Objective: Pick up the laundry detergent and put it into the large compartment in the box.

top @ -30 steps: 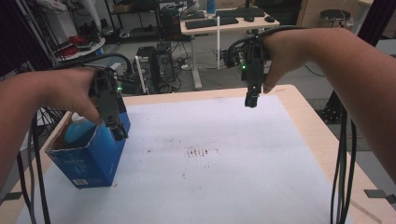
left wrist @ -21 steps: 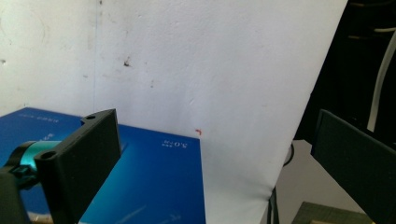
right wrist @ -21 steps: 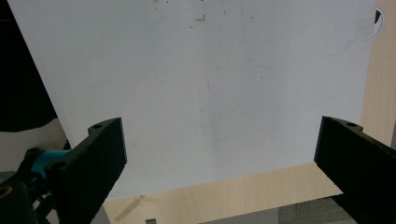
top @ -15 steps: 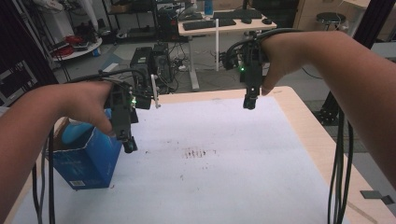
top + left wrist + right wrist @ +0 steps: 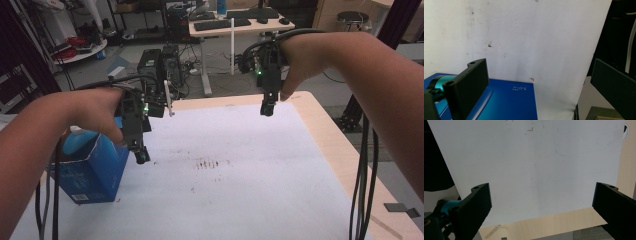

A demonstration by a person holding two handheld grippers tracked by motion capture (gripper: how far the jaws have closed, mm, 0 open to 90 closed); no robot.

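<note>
A: Where's the box (image 5: pixel 92 167)?
B: At the left edge of the table (image 5: pixel 320 130), something light blue inside. The left gripper (image 5: pixel 140 156) hangs just beside it, jaws spread, empty.
A: And the right gripper (image 5: pixel 267 109)?
B: Near the far edge, jaws wide too. I'd square the left one over the box wall before closing.

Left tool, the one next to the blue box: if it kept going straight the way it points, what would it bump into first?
Probably the white sheet on the table. The left tool points down, open, just beside the blue box, so it may graze the box's side; depth is unclear.
</note>
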